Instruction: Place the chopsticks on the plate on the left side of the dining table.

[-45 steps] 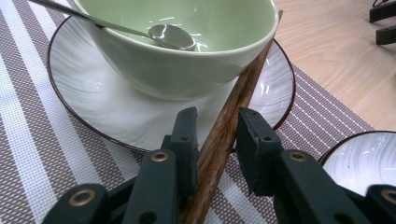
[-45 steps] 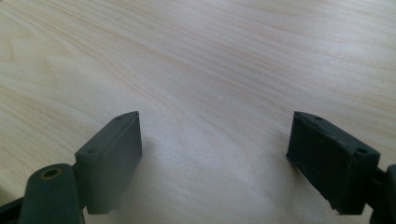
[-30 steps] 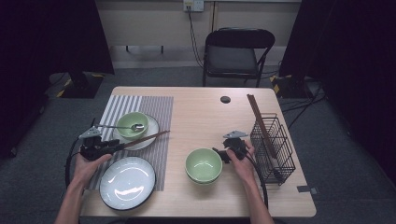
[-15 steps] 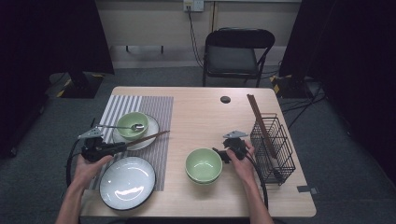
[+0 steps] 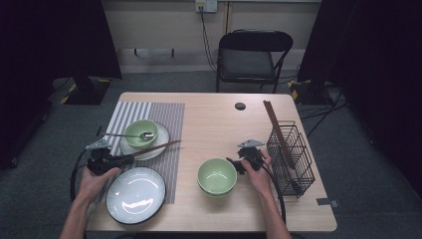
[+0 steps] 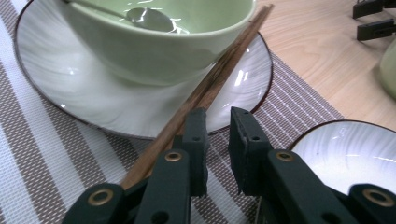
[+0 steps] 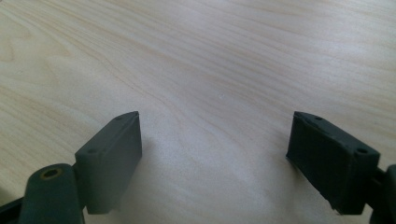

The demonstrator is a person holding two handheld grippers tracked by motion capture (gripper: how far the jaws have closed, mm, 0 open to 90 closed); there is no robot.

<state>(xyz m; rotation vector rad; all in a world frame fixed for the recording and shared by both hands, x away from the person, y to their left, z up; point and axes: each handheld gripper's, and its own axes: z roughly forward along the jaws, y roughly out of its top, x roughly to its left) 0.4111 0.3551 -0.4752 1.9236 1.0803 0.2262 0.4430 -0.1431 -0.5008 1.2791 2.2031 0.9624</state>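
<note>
Two hand-held grippers work at a pale wooden table [image 5: 219, 124] with grey carpet on every side.

At the left edge, your left gripper [image 5: 130, 158] lies low over the striped placemat [image 5: 169, 114], between the small plate [image 5: 161, 139] and the large plate [image 5: 135, 195]. It has little room on either side. Its jaws have just been closing and now stand a narrow gap apart. In the left gripper view [image 6: 217, 116] that gap shows placemat alone.

The chopsticks [image 5: 157, 147] are a dark brown wooden pair lying side by side. They rest aslant on the small plate's rim, against the green bowl [image 5: 141, 130] that holds a spoon [image 5: 134, 135]. Their near end runs along the outer side of one jaw [image 6: 224, 65], outside the gap.

At centre, bare tabletop runs open from the placemat's right edge toward the far side. A second green bowl [image 5: 217, 175] stands near the front.

To the right, your right gripper [image 5: 235, 165] sits just beside that bowl, its jaws spread wide over plain wood [image 7: 215, 135].

Farther right, a black wire basket [image 5: 293, 154] stands near the table's right edge, with another pair of sticks [image 5: 276, 130] lying across its top. A folding chair [image 5: 254, 55] stands beyond the far edge.
</note>
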